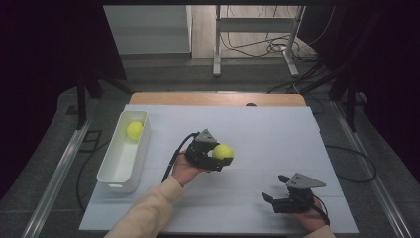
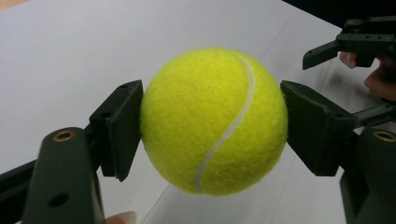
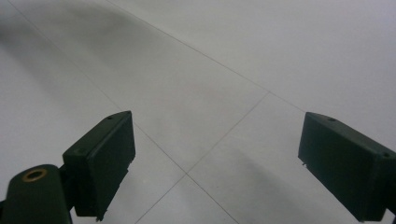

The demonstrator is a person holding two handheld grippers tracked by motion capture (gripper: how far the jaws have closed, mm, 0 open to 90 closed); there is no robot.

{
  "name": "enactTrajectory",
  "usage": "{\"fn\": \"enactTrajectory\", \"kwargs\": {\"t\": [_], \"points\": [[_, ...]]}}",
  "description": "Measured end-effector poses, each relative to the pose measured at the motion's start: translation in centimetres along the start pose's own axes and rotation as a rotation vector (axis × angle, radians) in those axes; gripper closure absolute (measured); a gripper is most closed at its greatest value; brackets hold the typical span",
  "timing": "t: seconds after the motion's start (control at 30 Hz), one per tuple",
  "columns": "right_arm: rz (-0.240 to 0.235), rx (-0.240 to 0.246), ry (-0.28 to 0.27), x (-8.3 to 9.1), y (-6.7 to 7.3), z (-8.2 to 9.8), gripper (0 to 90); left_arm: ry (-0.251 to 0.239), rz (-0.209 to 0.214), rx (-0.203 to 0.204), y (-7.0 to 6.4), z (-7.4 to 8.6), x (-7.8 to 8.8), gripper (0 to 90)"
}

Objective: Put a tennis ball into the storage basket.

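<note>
The tennis ball [image 2: 214, 121] is clamped between the pads [image 2: 122, 128] of your left claw [image 1: 216, 156], both pressing its flanks; it hangs clear of the surface [image 1: 267, 134], near the middle, with nothing under it; the grip looks centred and sound. A second ball [image 1: 134, 130] already lies in the white bin [image 1: 113, 174] at the left edge, at its far end; the remainder of the bin is bare. Judged from this, one ball is delivered and the one in hand is lifted but not yet carried across; what is left is the move leftward over the bin rim and the release. Your right claw [image 1: 274, 188] rests low at the near right, jaws apart with nothing between them, pointing over bare surface; it has no part in the present step.
</note>
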State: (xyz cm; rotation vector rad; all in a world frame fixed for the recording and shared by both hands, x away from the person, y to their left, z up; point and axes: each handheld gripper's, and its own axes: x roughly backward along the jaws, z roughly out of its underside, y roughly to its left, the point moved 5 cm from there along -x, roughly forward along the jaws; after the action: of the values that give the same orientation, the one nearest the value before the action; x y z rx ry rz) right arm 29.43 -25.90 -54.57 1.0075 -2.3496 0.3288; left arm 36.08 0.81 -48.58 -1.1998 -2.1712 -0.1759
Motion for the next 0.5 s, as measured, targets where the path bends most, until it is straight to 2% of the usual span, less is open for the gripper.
{"fn": "enactTrajectory", "kwargs": {"t": [0.5], "points": [[0.001, 0.0, 0.002, 0.0, 0.0, 0.0, 11.2, -0.027, -0.026, 0.031, 1.0, 0.4, 1.5, 26.3]]}}
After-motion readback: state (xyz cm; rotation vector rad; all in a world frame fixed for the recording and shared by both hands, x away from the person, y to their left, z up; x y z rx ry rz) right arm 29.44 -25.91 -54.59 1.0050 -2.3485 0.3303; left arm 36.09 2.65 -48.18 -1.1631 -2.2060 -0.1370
